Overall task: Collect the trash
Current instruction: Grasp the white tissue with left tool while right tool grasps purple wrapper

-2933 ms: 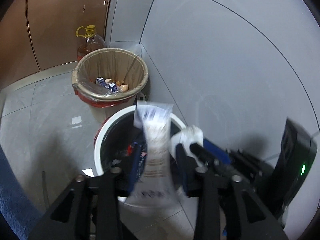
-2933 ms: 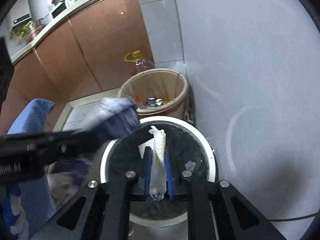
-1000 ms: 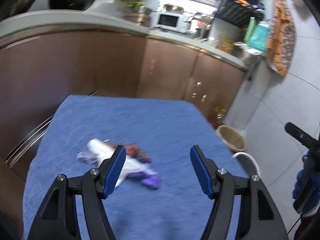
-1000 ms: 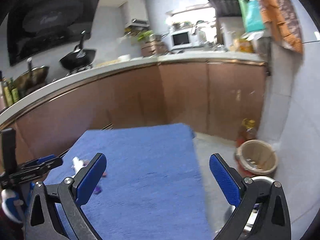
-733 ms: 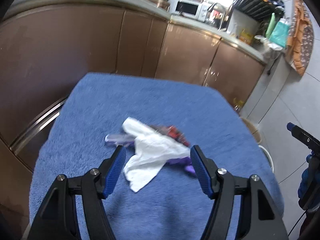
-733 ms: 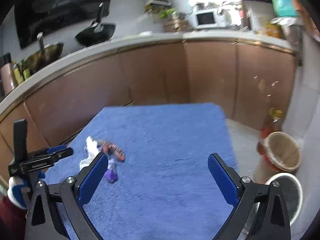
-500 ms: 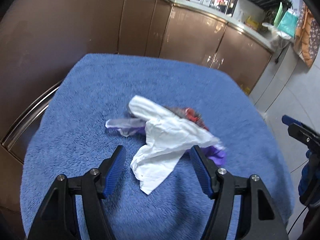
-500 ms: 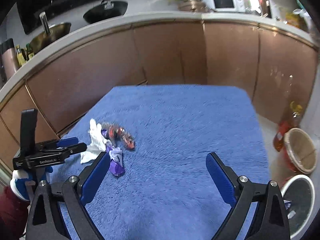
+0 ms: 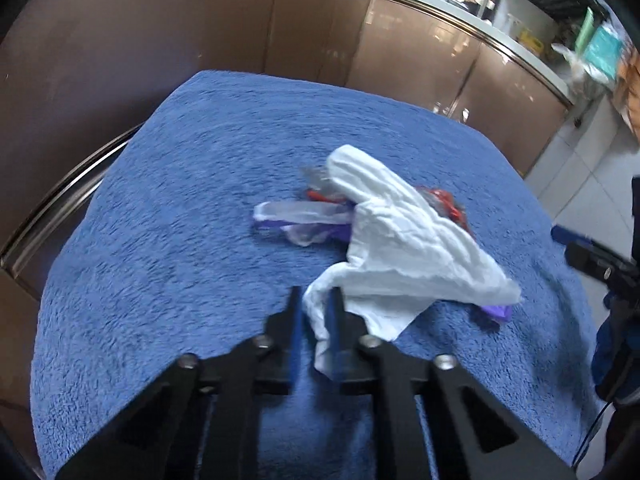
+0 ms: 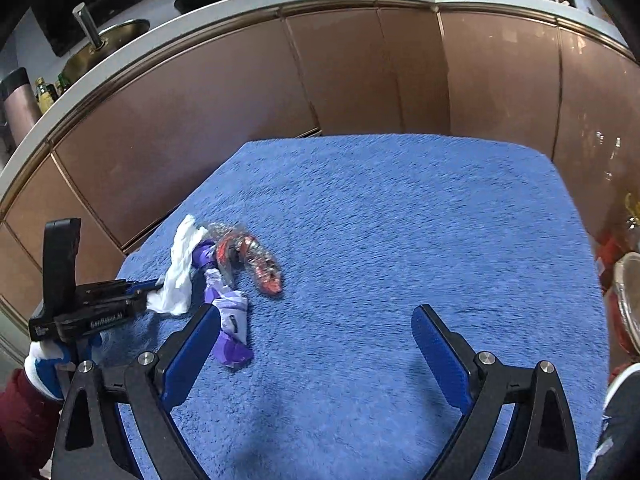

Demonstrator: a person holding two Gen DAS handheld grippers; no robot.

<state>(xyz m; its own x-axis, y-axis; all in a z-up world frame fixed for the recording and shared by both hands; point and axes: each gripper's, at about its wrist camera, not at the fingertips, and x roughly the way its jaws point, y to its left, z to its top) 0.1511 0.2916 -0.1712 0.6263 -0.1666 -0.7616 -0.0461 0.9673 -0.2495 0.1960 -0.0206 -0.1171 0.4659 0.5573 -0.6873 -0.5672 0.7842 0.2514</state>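
Left tongs [image 9: 316,320] have just snapped together on the near corner of the white tissue [image 9: 400,248], which lies on the blue-towelled desk [image 9: 168,208] over a purple wrapper [image 10: 228,320] and a red wrapper [image 10: 256,264]. My right tongs [image 10: 316,344] hang spread wide and empty, the purple wrapper just beside the left finger. I judge the pinch thin: it catches only an edge, so lifting fast could tear the tissue or let it slip free. Draped as it is, it may also drag the wrappers off the desk.
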